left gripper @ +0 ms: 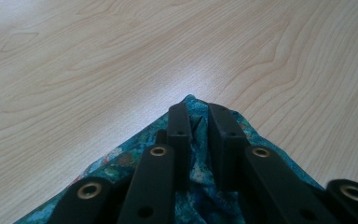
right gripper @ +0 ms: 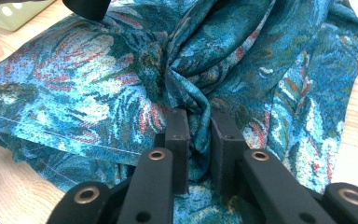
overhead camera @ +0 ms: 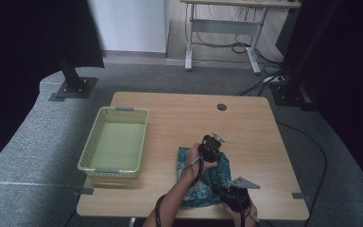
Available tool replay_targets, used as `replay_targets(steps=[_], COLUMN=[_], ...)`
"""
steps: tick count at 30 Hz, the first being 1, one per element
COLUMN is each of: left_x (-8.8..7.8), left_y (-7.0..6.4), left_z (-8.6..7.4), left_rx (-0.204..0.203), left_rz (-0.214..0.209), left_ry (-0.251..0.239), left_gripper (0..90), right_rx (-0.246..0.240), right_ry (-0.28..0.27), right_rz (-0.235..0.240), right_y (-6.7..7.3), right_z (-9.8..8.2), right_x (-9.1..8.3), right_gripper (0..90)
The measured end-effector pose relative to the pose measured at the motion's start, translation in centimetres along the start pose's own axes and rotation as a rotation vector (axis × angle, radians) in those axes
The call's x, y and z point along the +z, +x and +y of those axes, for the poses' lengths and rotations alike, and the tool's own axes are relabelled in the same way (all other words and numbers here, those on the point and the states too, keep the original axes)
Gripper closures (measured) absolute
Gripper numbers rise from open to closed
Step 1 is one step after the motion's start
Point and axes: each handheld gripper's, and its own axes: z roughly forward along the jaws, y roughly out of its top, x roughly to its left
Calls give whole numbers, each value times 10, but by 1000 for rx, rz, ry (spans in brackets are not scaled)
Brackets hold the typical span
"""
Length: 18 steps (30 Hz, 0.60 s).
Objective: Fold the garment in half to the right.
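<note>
A teal cloth with a red and white leaf pattern lies crumpled on the near middle of the wooden table. My left gripper is at the cloth's far edge. In the left gripper view the gripper has its jaws close together, pinching a pointed corner of the cloth that rests on the wood. My right gripper is at the cloth's near right side. In the right gripper view the gripper is shut on a bunched fold of the cloth.
A pale green plastic basket stands on the table's left side with nothing inside it. A round cable hole sits near the far edge. Bare wood lies beyond and to the right of the cloth. Black stands flank the table.
</note>
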Motion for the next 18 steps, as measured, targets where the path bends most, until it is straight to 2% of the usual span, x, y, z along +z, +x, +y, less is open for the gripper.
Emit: replay_targets(steps=[3,5,7,9,12,15,18], left_x=[0,-2,-7,-14,-23,-31,-38], left_y=[-1,-2,-4,-6,-5,-3,-1], left_z=[0,1,2,4,5,3,-2], left_rx=[-2,-5,10,23,10,1,-6], left_rz=[-6,-31,-38,-30,-24,0,19], left_ry=[-2,-18,-30,-55,-95,-107,-115], left_gripper=[759,738,697,647,593,524,474], right_rx=[8,9,-4,-7,3,5,-4], right_ry=[-3,-14,-24,-35,-34,-33,-21], right_rz=[1,-10,-51,-74,-102,-142,-157], right_y=[-1,-2,-3,-6,-11,-14,-17], right_z=[0,0,1,1,-1,-4,-6], right_x=[-1,-4,-8,-12,-17,-21,-25], right_gripper=[754,696,626,598,553,517,499])
